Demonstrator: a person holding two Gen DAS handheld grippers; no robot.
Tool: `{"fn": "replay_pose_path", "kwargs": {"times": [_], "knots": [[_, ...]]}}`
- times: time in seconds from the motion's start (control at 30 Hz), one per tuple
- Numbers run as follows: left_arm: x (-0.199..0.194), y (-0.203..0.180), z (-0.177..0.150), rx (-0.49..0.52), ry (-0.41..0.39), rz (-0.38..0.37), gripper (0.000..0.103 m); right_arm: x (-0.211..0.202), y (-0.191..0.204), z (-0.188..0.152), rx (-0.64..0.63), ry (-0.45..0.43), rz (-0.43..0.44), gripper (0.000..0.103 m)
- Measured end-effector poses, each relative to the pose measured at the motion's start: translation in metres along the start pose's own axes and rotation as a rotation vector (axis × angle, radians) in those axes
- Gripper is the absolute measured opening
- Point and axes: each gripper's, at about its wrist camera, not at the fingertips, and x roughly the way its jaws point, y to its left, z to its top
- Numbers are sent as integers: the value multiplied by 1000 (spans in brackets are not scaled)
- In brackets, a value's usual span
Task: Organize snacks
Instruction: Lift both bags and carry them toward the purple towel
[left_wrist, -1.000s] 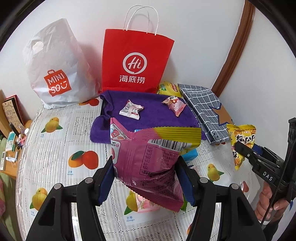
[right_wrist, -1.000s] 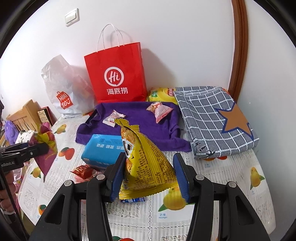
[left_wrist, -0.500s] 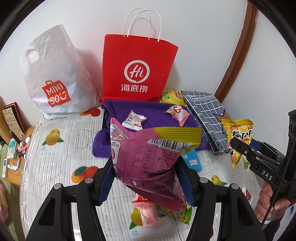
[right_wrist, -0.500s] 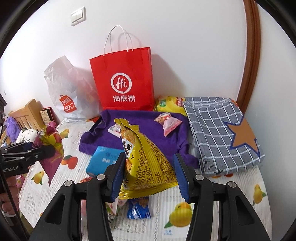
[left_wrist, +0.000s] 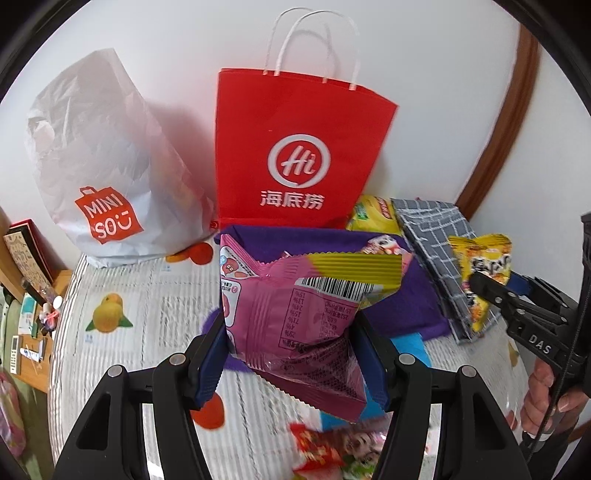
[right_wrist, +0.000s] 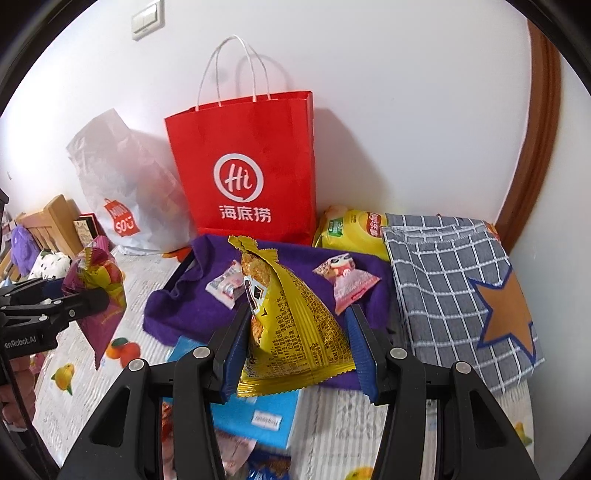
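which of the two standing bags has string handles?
The red paper bag; the white plastic bag left of it has none showing.

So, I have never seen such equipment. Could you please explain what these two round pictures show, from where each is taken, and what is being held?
No robot here: a person holds a two-finger gripper in each hand, with a fisheye camera on each looking along its fingers.

One picture is from the left gripper, clamped on a pink snack packet. The other gripper and hand show at its right edge.

The other picture is from the right gripper, clamped on a yellow snack packet.

On the fruit-print tablecloth lie a purple cloth carrying two small wrapped snacks, a checked grey cloth, a blue box and more snacks. A red paper bag and a white bag stand by the wall.
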Motion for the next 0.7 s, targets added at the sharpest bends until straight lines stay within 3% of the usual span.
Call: {"fn": "replay_pose_path", "kwargs": {"times": [0.3, 0.7], "knots": [[53, 15, 21, -29, 59, 21, 61, 43, -28, 16, 38, 32, -13, 51], [129, 0, 28, -5, 179, 29, 61, 120, -30, 10, -8, 178, 29, 51]]}}
